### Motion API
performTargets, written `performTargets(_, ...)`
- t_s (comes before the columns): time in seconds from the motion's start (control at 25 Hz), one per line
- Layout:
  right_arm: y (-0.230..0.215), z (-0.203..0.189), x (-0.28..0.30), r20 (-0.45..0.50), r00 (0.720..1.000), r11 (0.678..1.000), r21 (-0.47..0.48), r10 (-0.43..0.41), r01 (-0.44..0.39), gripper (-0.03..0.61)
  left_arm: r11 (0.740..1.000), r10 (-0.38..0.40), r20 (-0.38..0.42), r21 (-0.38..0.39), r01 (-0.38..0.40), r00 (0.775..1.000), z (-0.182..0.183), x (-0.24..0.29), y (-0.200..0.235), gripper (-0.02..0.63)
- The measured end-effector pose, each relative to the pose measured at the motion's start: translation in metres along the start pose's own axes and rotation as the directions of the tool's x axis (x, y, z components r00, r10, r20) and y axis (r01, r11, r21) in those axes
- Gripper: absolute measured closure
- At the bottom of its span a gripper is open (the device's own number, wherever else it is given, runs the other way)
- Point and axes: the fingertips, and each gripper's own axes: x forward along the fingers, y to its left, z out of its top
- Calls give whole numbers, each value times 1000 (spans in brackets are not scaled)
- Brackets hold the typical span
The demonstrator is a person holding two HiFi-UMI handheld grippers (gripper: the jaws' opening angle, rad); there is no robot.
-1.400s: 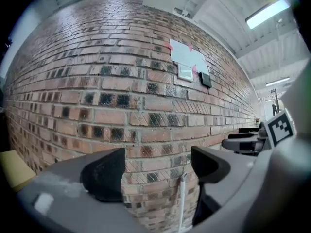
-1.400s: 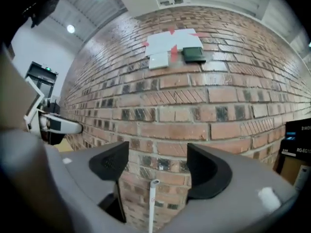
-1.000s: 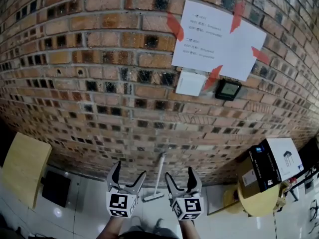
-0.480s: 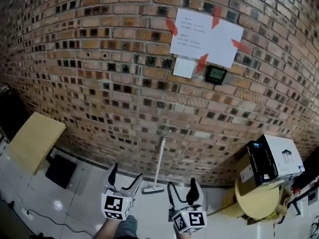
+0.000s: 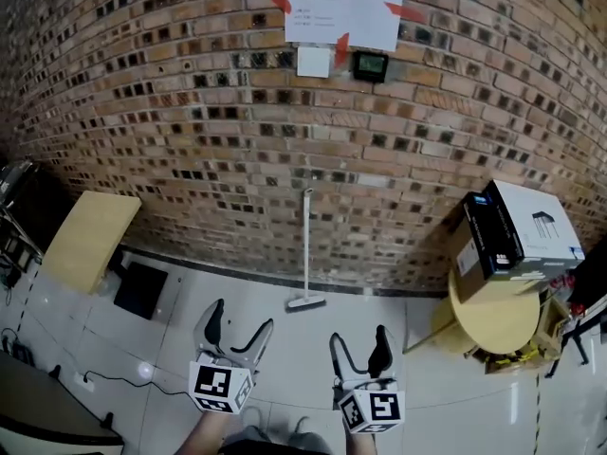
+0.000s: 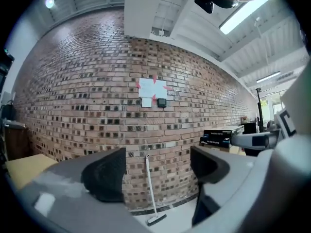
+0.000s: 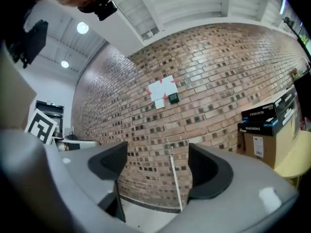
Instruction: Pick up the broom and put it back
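A brick wall [image 5: 190, 140] fills the upper two thirds of the head view. Pale tiled floor [image 5: 294, 373] runs along the bottom of it.

At the left edge a yellow square worktop [image 5: 90, 240] stands against the wall, with a dark flat object [image 5: 140, 289] on the floor just beside it. At the right edge a round yellow worktop [image 5: 493, 322] carries a stack of boxes [image 5: 517, 230]: brown cardboard, black and white.

The broom [image 5: 305, 245] stands at the centre of the frame. Its pale handle leans almost upright against the bricks and its head rests on the floor at the foot of the wall.

The left tongs [image 5: 239, 322] sit at lower centre-left and the right tongs [image 5: 359, 341] at lower centre-right. Both point toward the wall, each with its marker cube near the bottom edge. Both are well apart from the broom.

In the left gripper view the jaws stand wide apart with nothing between them, and the broom shows far off through the gap. The right gripper view shows the same: its jaws are spread and empty, and the handle shows in the distance, nearer the right-hand jaw.

At top centre, white sheets of paper [image 5: 341, 8] are fixed to the wall with red tape. A small dark device [image 5: 370, 64] sits just below them.
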Motion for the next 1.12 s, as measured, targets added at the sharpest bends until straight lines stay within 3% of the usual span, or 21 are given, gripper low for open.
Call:
performTargets(0.2, 22, 22, -4, 47, 999, 992, -130, 6, 0, 192, 995, 40, 68, 87, -46, 997, 17, -33, -5, 208)
performTargets(0.36, 49, 16, -12, 31, 999, 975, -221, -34, 40, 193, 997, 58, 59, 41, -60, 997, 4, -61, 13, 222)
performTargets(0.48, 69, 8, -13, -4, 1000, 976, -215, -26, 24, 193, 996, 75, 44, 34, -77, 996, -5, -81, 31, 222)
performTargets(0.64, 91, 24, -14, 28, 999, 971, -238, -16, 22, 193, 997, 71, 68, 16, -72, 995, 7, -91, 42, 222)
performTargets(0.92, 125, 22, -11, -16, 1000, 963, -269, 0, -4, 199, 999, 51, 110, 4, -52, 993, 20, -98, 57, 222)
performTargets(1.12, 135, 24, -4, 5, 1000, 960, -280, 5, -4, 209, 999, 36, 78, 9, -36, 996, 17, -97, 65, 222)
